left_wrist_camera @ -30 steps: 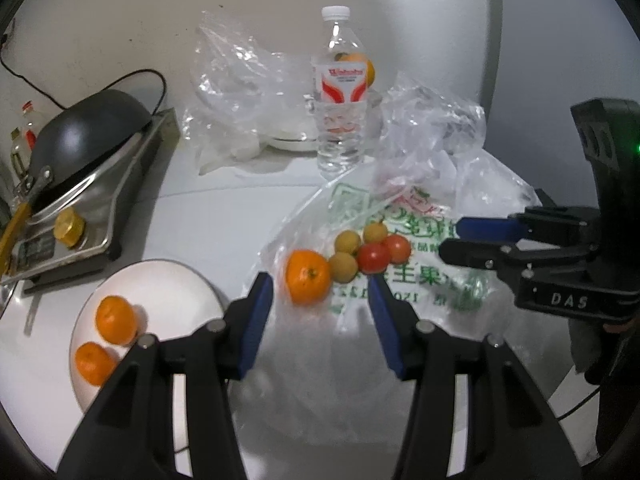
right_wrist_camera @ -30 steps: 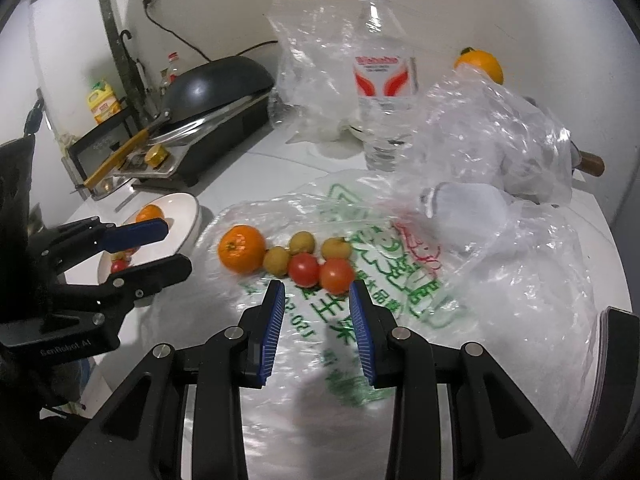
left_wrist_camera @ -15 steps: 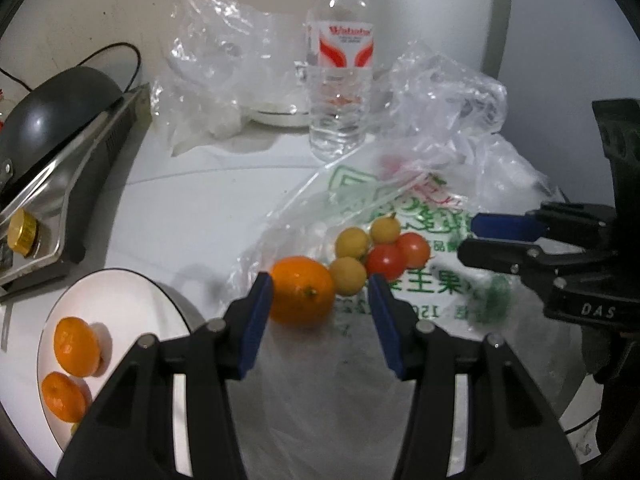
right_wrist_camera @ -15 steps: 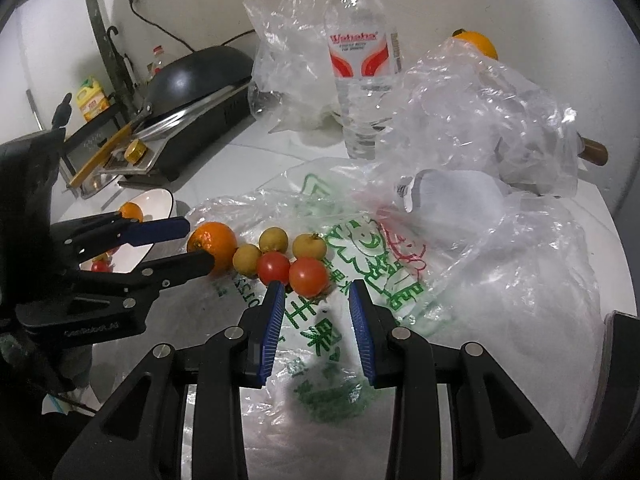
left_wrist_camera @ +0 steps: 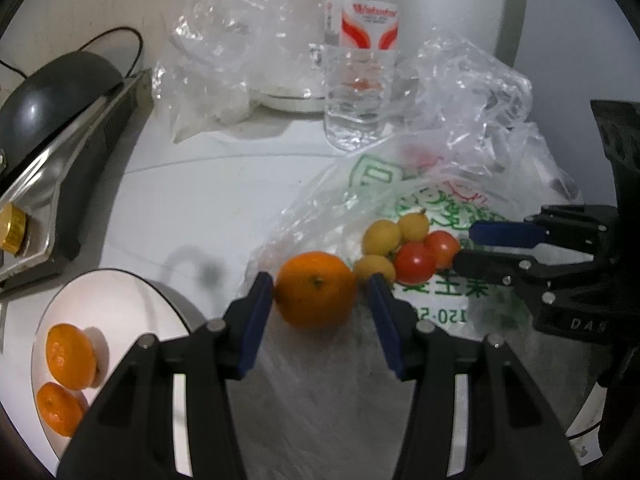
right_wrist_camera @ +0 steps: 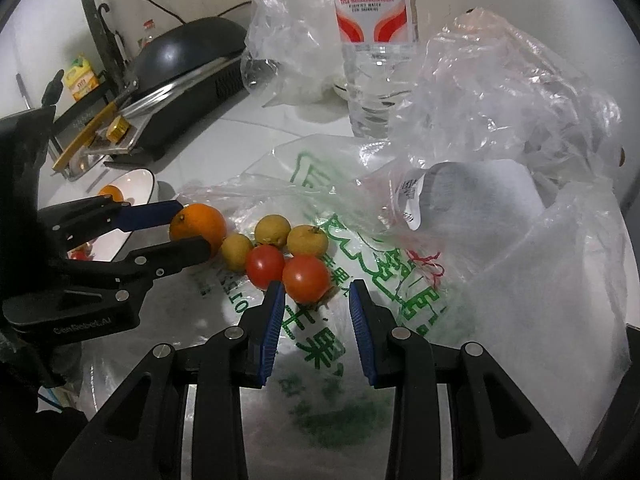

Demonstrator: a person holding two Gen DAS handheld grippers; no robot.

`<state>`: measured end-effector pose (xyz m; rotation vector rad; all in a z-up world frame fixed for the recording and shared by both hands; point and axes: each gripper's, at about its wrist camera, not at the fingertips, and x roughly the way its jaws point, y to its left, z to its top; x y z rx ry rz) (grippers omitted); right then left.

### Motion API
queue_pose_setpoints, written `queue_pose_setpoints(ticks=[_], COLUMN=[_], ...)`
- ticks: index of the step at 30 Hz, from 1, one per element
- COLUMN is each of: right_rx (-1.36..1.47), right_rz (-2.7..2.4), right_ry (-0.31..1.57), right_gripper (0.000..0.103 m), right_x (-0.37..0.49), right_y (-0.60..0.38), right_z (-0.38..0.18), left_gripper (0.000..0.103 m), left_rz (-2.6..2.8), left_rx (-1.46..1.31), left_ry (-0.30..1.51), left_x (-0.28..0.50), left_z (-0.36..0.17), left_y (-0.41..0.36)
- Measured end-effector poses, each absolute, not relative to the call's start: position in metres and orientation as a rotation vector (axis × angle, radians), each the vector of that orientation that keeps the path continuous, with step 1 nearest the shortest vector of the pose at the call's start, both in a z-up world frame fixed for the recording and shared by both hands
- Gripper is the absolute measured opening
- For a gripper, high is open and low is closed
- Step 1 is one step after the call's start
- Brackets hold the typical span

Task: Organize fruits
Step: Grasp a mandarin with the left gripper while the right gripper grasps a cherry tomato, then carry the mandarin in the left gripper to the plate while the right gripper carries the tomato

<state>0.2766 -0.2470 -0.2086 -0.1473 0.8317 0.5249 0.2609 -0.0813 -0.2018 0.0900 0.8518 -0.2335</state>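
An orange (left_wrist_camera: 316, 288) lies on a printed plastic bag (left_wrist_camera: 436, 304), next to three small yellow fruits (left_wrist_camera: 381, 236) and two tomatoes (left_wrist_camera: 416, 262). My left gripper (left_wrist_camera: 320, 286) is open, its fingertips on either side of the orange. My right gripper (right_wrist_camera: 316, 292) is open, its fingertips on either side of the nearer tomato (right_wrist_camera: 306, 278). The orange also shows in the right wrist view (right_wrist_camera: 199, 228), between the left gripper's fingers (right_wrist_camera: 152, 214). A white plate (left_wrist_camera: 120, 308) at the lower left holds two oranges (left_wrist_camera: 70, 356).
A water bottle (left_wrist_camera: 360, 60) stands behind the bag. Crumpled clear bags (left_wrist_camera: 224, 40) lie at the back and right (right_wrist_camera: 500, 92). A stove with a dark wok (left_wrist_camera: 52, 92) stands at the left. A white bowl (left_wrist_camera: 288, 98) sits behind the bottle.
Both grippers moved forward toward the fruit. The left fingers now flank the orange, and the right fingers now flank the nearer tomato.
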Motion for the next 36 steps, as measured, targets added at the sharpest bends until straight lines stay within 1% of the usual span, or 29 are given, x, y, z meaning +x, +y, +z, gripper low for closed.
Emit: queue_pose_setpoints(ticks=[6,11,13,14,21,36], right_rx=[-0.157,-0.16,-0.158,-0.158,-0.166,-0.165], right_rz=[0.532,0.533,0.533,0.536,0.534,0.5], right_ry=[0.841,0.845,0.844,0.844,0.832,0.766], right_gripper=[0.035,0.035,0.033,0.029,0.029,0.029], right_x=[0.282,0.285,0.287,0.287,0.282,0.251], right_y=[-0.243,-0.24,-0.24,-0.24,-0.239,-0.253], right_z=[-0.211,-0.213,-0.214,-0.214,-0.213,-0.19], left_gripper=[0.051,0.046,0.046,0.045,0.045,0.045], left_rz=[-0.236,-0.238,-0.244,-0.249,-0.272,-0.342], left_rx=[0.096,0.114,0.11,0.111,0.115,0.111], left_ry=[0.853,0.842,0.839,0.838,0.811,0.728], left_x=[0.263,0.26,0.259,0.259,0.247,0.215], left_z=[-0.207,-0.206,-0.206,-0.205,-0.195,-0.169], left_y=[-0.084,-0.084,-0.083,-0.083,-0.083,-0.095])
